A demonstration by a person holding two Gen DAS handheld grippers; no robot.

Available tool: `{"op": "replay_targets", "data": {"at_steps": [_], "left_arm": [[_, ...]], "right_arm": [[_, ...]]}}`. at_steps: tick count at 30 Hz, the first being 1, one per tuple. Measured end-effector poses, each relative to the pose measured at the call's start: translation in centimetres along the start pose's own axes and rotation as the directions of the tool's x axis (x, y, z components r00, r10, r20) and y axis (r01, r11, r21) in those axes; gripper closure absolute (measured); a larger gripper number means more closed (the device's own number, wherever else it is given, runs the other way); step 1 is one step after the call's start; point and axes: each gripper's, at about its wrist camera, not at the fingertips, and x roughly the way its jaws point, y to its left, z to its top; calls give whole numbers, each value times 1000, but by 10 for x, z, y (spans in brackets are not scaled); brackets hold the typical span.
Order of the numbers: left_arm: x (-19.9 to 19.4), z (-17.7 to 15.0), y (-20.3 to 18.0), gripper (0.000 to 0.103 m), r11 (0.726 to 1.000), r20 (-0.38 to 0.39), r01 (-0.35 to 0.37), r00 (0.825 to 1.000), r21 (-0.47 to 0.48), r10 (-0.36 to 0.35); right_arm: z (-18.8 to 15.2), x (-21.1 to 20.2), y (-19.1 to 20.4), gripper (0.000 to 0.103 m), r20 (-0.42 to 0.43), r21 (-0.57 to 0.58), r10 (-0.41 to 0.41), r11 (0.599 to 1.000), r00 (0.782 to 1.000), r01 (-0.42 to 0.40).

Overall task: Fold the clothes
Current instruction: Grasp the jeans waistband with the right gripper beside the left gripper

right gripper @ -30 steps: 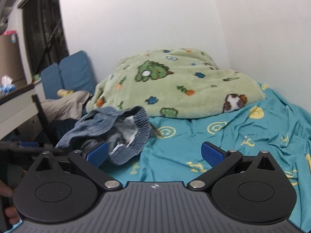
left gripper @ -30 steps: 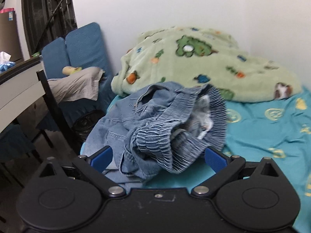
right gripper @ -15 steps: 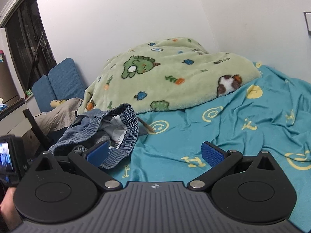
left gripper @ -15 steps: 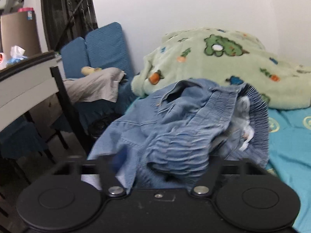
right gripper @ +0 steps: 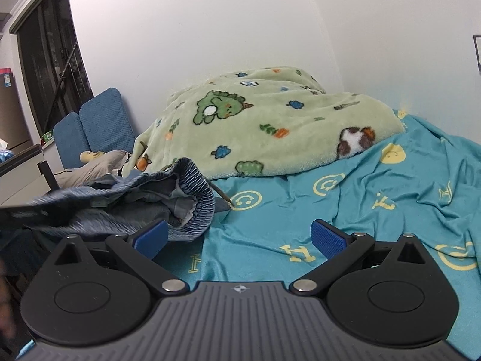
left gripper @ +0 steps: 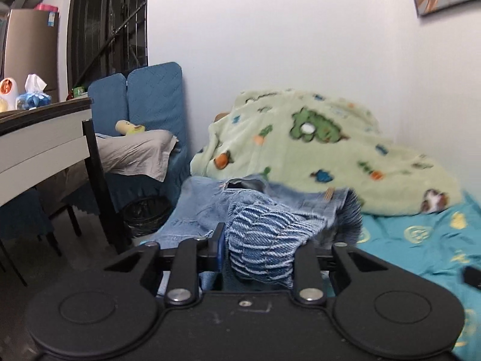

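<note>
Crumpled blue denim shorts (left gripper: 192, 210) with a ribbed elastic waistband lie at the left edge of the bed's teal sheet (left gripper: 421, 240). My left gripper (left gripper: 260, 251) has a bunched fold of the waistband (left gripper: 264, 234) between its jaws, which are closing and press on the cloth from both sides. In the right wrist view the shorts (right gripper: 192, 186) lie to the left, their waistband gaping open. My right gripper (right gripper: 239, 237) is open over the sheet (right gripper: 270, 219) with nothing between its blue pads (right gripper: 327, 239); its left pad sits just beside the waistband.
A green cartoon fleece blanket (left gripper: 315, 150) is heaped against the white wall at the back of the bed. Left of the bed stand blue cushions (left gripper: 153, 99), a grey-draped seat (left gripper: 135, 150), a dark basket (left gripper: 144, 213) and a table (left gripper: 42, 138) with a black leg.
The left jaws have gone from wide open to closed on the denim waistband, and the left gripper has lifted with the cloth. The right gripper stays open and has barely moved.
</note>
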Motion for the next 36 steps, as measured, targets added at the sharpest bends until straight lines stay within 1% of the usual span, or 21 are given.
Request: {"op": "replay_targets", "data": {"at_steps": [2, 4, 6, 8, 11, 13, 16, 19, 21, 24, 26, 28, 29, 32, 34, 36], "left_arm": [[-20, -2, 5, 80, 998, -20, 33, 999, -60, -34], [-37, -10, 8, 80, 993, -31, 66, 997, -100, -69], [-50, -23, 7, 80, 993, -37, 74, 996, -88, -77], [-52, -33, 6, 80, 994, -57, 73, 995, -81, -78], [-49, -38, 14, 80, 990, -72, 72, 994, -123, -81], [-46, -38, 19, 80, 987, -80, 69, 993, -147, -81], [-43, -42, 24, 79, 984, -91, 66, 992, -167, -82], [-39, -44, 25, 79, 984, -100, 53, 993, -171, -71], [-35, -46, 27, 78, 981, -121, 47, 990, -187, -70], [-29, -48, 30, 77, 979, -141, 46, 987, -200, -75], [-23, -51, 30, 77, 979, -165, 32, 984, -202, -66], [-15, -54, 29, 77, 977, -207, 33, 975, -210, -77], [-13, -55, 28, 77, 978, -216, 33, 973, -207, -78], [-7, -60, 20, 75, 987, -230, 25, 971, -160, -62], [-2, -62, 16, 74, 989, -247, 30, 967, -146, -66], [2, -64, 12, 71, 991, -256, 36, 964, -131, -69]], "right_arm": [[-1, -3, 0, 1, 4, -5, -3, 1000, 1000, 3], [-1, -6, 1, 1, 7, -5, -11, 1000, 1000, 11], [-1, -9, 1, 1, 3, -4, -12, 1000, 1000, 12], [-1, -10, 5, 1, -3, -12, -14, 1000, 1000, 14], [-1, -6, 13, 2, -2, -57, -13, 998, 1000, 13], [-4, 2, 20, 3, -17, -109, -14, 994, 1000, 12], [-13, 23, 30, 7, -64, -207, -7, 978, 998, -6], [-22, 50, 33, 13, -120, -258, 16, 965, 993, -47], [-27, 72, 34, 21, -147, -281, 23, 958, 989, -64], [-32, 95, 40, 34, -134, -314, 34, 946, 990, -75], [-34, 108, 46, 38, -112, -344, 37, 936, 993, -74], [-36, 116, 52, 41, -76, -391, 33, 918, 997, -60], [-37, 118, 54, 43, -54, -417, 35, 907, 998, -55], [-41, 118, 60, 43, 22, -508, 68, 860, 997, -47], [-44, 114, 66, 44, 73, -580, 97, 814, 993, -37], [-47, 111, 75, 46, 123, -668, 115, 744, 986, -3]]}}
